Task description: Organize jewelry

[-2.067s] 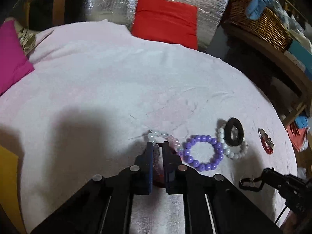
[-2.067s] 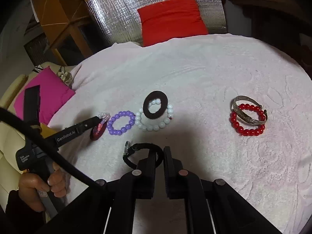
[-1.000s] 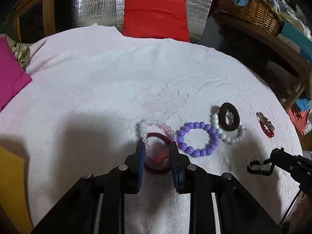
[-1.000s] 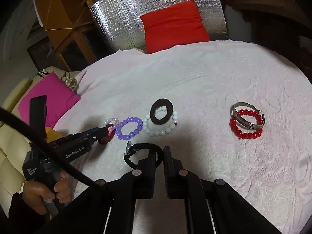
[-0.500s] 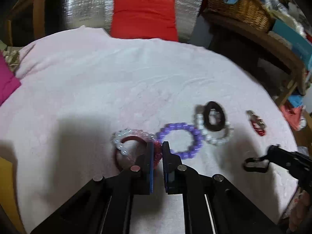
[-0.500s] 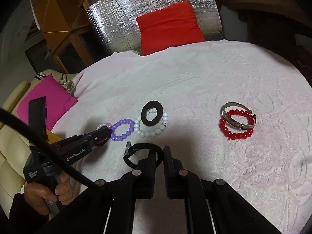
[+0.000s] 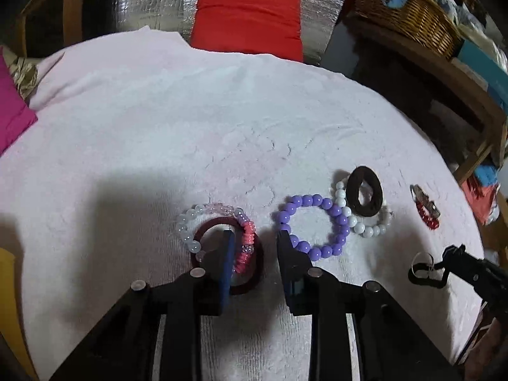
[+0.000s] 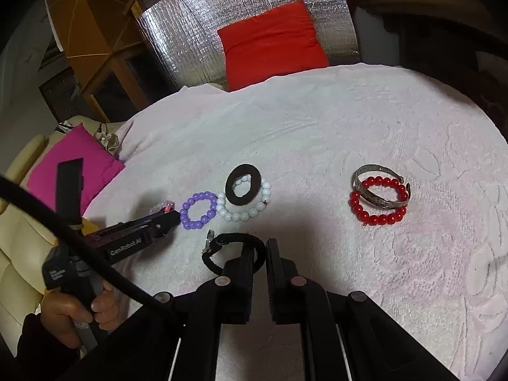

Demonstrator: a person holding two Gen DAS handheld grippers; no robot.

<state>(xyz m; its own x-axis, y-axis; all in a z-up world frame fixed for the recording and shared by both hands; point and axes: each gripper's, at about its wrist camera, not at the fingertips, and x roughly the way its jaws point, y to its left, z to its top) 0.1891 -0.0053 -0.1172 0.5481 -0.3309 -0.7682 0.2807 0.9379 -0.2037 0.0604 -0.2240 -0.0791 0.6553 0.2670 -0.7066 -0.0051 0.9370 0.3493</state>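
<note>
On the white cloth (image 7: 158, 146) a dark red bangle (image 7: 258, 273) lies under a pink and white bead bracelet (image 7: 190, 222). My left gripper (image 7: 255, 238) straddles their right rim; its jaws are opening and the pads do not press. To the right lie a purple bead bracelet (image 7: 312, 225) (image 8: 198, 210), a white bead bracelet (image 7: 368, 227) (image 8: 241, 214) and a brown flat ring (image 7: 350, 190) (image 8: 231, 190) on top of it. My right gripper (image 8: 261, 247) (image 7: 451, 258) is shut on a black cord bracelet (image 8: 231, 236) (image 7: 422, 277).
A silver cuff (image 8: 377, 198) rests on a red bead bracelet (image 8: 377, 219) at the right. Red cushion (image 7: 247, 16) and foil sheet (image 8: 197, 31) stand behind the table, a wicker basket (image 7: 406, 16) at the back right, a magenta cushion (image 8: 73, 162) at the left. A hand (image 8: 70, 314) holds the left gripper.
The left jaws were shut on the bangle's pink-beaded rim half a second ago and now stand apart. The bangle pair lies a little further left of the purple bracelet. The right gripper kept still.
</note>
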